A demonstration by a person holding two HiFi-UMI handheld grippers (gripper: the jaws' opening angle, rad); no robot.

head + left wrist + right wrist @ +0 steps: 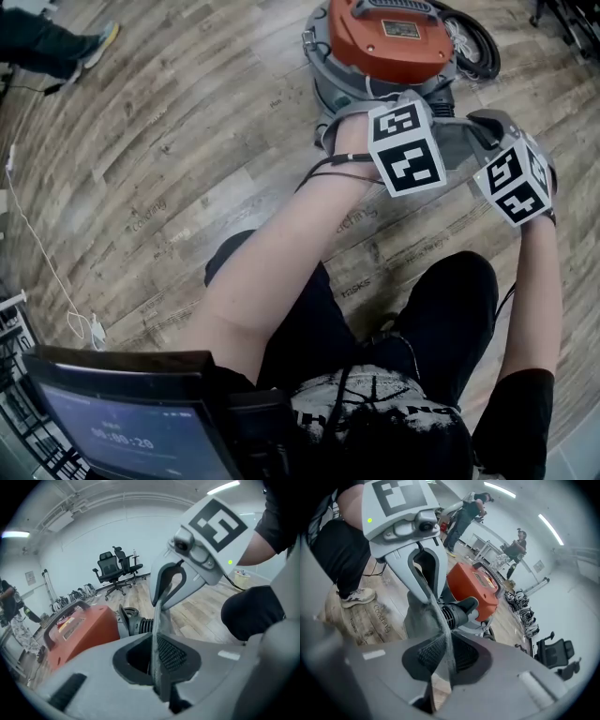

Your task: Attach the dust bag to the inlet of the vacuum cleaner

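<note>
– Grey cloth pinched from both sides: is that the dust bag (158, 618)?

– Yes. Going left to right: the vacuum cleaner (394, 42) stands on the wooden floor (187, 141) towards its far edge, orange lid up. Just in front of it, the left gripper (157, 660) has its jaws closed on a thin edge of the bag. The bag hangs between the two tools, and the right gripper (443, 651) is clamped on the opposite edge.

– So it isn't on the inlet?

– Not yet. The black ribbed port (457, 610) on the drum, which I take for the inlet, shows bare beyond the cloth, near it but apart.

– What could go wrong from here?

– Both grips look shallow, on the hem only. A tug against the port could drag the cloth out of one claw, and that side would sag to the floor. Pulling the hands apart too hard might strain or tear the fabric. I also can't see the bag's opening in any view, so it may meet the port off-centre or folded shut and seat only halfway.
</note>
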